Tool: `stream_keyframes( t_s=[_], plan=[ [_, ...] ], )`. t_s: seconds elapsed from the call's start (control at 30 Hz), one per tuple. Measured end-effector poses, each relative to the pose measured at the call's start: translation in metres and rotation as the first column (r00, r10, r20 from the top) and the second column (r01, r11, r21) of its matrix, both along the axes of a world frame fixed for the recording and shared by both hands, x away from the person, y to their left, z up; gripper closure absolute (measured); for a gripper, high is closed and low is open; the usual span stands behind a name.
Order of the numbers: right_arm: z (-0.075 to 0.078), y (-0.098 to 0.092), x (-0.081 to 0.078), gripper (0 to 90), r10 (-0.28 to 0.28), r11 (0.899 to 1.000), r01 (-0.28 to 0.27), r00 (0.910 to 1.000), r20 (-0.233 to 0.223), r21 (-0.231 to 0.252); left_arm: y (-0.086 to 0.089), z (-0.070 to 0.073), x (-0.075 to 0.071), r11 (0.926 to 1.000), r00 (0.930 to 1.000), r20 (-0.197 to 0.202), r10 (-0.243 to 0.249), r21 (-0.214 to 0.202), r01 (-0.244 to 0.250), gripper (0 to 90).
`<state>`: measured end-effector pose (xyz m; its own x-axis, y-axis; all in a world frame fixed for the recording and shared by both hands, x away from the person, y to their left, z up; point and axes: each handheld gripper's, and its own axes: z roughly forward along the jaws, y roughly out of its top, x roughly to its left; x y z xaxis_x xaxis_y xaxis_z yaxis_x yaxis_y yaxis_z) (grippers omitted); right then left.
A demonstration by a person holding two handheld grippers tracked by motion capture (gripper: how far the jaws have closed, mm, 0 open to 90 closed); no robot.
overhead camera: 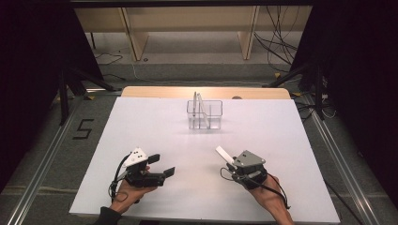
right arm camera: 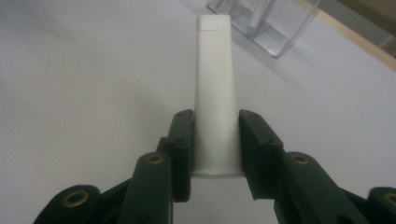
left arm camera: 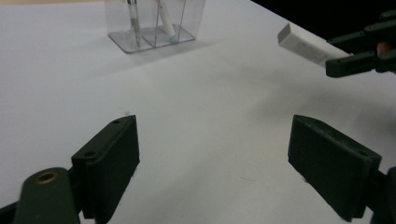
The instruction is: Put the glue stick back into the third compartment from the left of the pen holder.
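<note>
Near edge of the white surface [overhead camera: 155,126], well short of the clear plastic divided holder [overhead camera: 204,115]: both hand-held grippers.

Right gripper [right arm camera: 215,140]: jaws clenched on a white flat rectangular bar, plastic by the look [right arm camera: 214,88]; grip sits at the bar's near end, the long free end pointing toward the holder.

Held bar, position: raised off the surface, well apart from the holder, between the holder and the person's right hand [overhead camera: 270,197]; in the left gripper view it shows at upper right [left arm camera: 306,45].

Left gripper [left arm camera: 212,163]: jaws released and wide, nothing between them, low over the surface, on the near left side of the holder.

Holder contents: a thin pen-like stick [left arm camera: 134,21] and a white stick with a pale blue tip [left arm camera: 166,21] lean in separate compartments; a long white piece rises above the rim [overhead camera: 200,105].

Likely work: carrying the bar to the holder, judged from its heading.

Risk 1: grip near one end leaves a long lever; a bump on the rim could swing or slip the bar.

Risk 2: the holder looks light; a push from the bar could slide or tip it.

Risk 3: leaning sticks crowd their compartments and could block entry.

Obstructions on the path: none on the open surface before the holder.

Surroundings: dark frame and cables [overhead camera: 281,28] beyond the far edge.
</note>
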<state>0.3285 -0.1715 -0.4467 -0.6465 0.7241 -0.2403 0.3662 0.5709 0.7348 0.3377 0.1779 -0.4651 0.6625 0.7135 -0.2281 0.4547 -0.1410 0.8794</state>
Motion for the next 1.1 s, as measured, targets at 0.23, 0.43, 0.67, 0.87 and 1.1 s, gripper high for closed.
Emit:
stream_keyframes(
  t_s=[0.23, 0.43, 0.67, 0.87, 1.1],
  plan=[
    [0.004, 0.019, -0.017, 67.6, 0.097, 0.986, -0.074, 0.9828, 0.157, -0.146, 0.000, 0.017, 0.001, 0.9993, 0.9991, -0.026, -0.035, -0.013, 0.035, 16.2],
    [0.003, 0.027, -0.027, 67.6, 0.174, 0.962, -0.113, 0.9555, 0.238, -0.247, -0.006, 0.031, 0.002, 0.9960, 0.9969, -0.023, -0.076, 0.045, 0.077, 16.3],
    [-0.002, 0.038, -0.039, 67.6, 0.278, 0.917, -0.153, 0.9071, 0.316, -0.367, -0.018, 0.041, 0.008, 0.9835, 0.9896, -0.048, -0.135, 0.115, 0.140, 16.5],
    [-0.008, 0.044, -0.046, 67.6, 0.344, 0.881, -0.168, 0.8699, 0.354, -0.443, -0.030, 0.047, 0.011, 0.9708, 0.9837, -0.044, -0.175, 0.160, 0.179, 16.6],
    [-0.016, 0.048, -0.051, 67.6, 0.417, 0.832, -0.171, 0.8202, 0.391, -0.528, -0.046, 0.050, 0.014, 0.9513, 0.9705, -0.062, -0.233, 0.192, 0.241, 16.9]
  ],
)
